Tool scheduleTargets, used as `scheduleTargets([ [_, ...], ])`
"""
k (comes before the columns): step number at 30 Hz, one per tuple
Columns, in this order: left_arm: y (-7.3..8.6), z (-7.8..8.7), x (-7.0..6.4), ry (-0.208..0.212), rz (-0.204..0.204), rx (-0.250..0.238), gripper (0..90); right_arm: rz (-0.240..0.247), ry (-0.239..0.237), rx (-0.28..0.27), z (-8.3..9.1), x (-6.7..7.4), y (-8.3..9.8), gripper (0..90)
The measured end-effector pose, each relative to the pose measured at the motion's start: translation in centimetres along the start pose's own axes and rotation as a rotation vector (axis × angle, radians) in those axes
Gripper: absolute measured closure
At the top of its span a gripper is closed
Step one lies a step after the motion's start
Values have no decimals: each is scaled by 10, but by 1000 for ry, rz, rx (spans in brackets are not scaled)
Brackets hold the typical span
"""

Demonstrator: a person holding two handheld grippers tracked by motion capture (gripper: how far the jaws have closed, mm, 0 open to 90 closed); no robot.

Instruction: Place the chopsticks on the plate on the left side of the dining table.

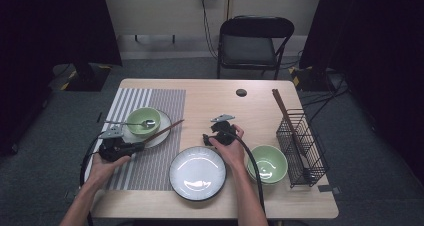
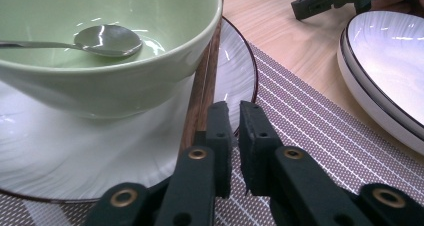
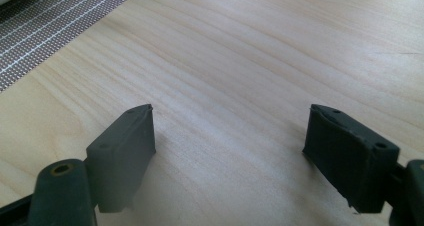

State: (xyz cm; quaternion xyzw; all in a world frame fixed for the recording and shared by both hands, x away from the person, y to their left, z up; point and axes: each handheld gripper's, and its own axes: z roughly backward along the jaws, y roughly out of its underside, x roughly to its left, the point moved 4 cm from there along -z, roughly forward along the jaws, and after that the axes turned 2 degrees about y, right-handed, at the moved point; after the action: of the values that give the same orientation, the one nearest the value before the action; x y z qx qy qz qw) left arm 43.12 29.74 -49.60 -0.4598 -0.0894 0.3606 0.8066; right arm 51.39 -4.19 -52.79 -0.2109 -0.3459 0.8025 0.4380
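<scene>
A pale green bowl (image 1: 142, 117) (image 2: 100, 81) holding a metal spoon (image 1: 130, 123) (image 2: 107, 40) stands on a white plate (image 1: 152, 140) (image 2: 75, 156) on the striped placemat (image 1: 150, 166) (image 2: 310, 131). Brown chopsticks (image 1: 165, 130) (image 2: 200, 86) lie across that plate's rim beside the bowl. My left gripper (image 1: 135, 146) (image 2: 234, 108) sits at their near end, jaws shut to a narrow slit; the sticks pass just left of the jaws, not between them. My right gripper (image 1: 207, 137) (image 3: 230, 131) hovers open over bare wooden table (image 3: 250, 61), holding nothing; it also appears across the table (image 2: 312, 1).
A white dark-rimmed plate (image 1: 197, 173) (image 2: 390, 61) lies near the front edge. Right of it stand a second green bowl (image 1: 267, 163) and a black wire basket (image 1: 302, 146) with a chopstick leaning in it. A folding chair (image 1: 252, 41) stands beyond the table.
</scene>
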Motion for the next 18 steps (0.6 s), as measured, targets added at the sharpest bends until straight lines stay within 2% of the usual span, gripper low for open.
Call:
scheduleTargets([
  [5,-6,12,-3,21,-1,-48,815,0,1,1,0,0,0,194],
  [8,-10,21,2,27,34,-97,807,0,0,0,0,0,0,194],
  [10,-9,23,7,6,62,-112,784,0,0,0,0,0,0,194],
  [14,-3,18,16,-37,96,-80,658,0,1,1,0,0,0,195],
  [18,1,13,16,-33,97,-65,606,1,1,0,0,0,0,194],
])
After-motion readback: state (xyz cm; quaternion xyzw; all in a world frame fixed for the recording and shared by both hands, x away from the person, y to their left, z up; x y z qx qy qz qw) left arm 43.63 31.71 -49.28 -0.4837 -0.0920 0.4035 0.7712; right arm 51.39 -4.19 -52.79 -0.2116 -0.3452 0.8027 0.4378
